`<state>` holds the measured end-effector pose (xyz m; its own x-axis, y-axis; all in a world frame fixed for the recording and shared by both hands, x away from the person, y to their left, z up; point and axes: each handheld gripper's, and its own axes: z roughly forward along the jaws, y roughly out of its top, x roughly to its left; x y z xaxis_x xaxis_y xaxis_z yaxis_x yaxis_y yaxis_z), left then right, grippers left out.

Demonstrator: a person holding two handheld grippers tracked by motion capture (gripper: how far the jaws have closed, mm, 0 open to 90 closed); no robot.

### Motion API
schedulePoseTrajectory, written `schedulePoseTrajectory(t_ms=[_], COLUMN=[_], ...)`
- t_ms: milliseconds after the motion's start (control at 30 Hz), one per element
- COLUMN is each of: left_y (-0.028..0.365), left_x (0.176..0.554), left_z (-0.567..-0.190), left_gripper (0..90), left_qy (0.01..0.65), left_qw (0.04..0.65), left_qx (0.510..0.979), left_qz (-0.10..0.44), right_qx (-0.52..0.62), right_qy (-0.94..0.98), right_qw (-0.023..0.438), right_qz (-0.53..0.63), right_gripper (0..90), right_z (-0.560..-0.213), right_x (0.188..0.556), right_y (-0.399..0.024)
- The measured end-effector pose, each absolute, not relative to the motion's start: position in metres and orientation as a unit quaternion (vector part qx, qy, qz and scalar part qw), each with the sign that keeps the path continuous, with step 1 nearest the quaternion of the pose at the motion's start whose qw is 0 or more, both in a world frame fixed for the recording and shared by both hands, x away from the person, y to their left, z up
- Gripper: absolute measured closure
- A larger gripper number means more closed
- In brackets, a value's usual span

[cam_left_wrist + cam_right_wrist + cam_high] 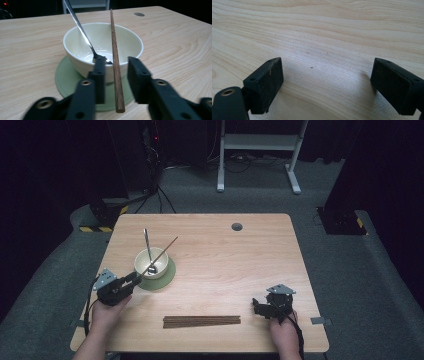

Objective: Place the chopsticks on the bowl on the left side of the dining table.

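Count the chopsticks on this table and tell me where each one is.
At least 2, likely more. One chopstick leans across the bowl, its near end between the open left gripper jaws. The bundle near the front edge holds several; the exact number cannot be told.
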<state>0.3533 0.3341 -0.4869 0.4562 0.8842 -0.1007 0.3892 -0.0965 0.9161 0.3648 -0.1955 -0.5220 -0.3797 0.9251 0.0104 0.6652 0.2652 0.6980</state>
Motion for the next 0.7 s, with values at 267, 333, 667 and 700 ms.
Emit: schedulePoseTrajectory(t_ms=[267,333,667,700], left_y=[0.318,0.312,0.291,0.287], left_x=[0.333,0.328,0.329,0.330], left_z=[-0.462,-0.458,-0.465,-0.468], left_gripper=[54.1,54.2,52.4,52.2], left_qy=[0.400,0.376,0.352,0.348], left_qw=[0.505,0.518,0.510,0.507], left_qx=[0.705,0.715,0.754,0.762], left_qz=[0.298,0.280,0.219,0.202], right_qx=[0.518,0.517,0.517,0.516], right_qy=[0.768,0.768,0.768,0.768], right_qw=[0.205,0.206,0.206,0.209], right_qz=[0.316,0.316,0.316,0.317], right_gripper=[11.1,11.1,10.9,10.8], right_z=[-0.522,-0.522,-0.522,-0.523], right_x=[0.365,0.365,0.365,0.365], right_y=[-0.195,-0.196,-0.195,-0.195])
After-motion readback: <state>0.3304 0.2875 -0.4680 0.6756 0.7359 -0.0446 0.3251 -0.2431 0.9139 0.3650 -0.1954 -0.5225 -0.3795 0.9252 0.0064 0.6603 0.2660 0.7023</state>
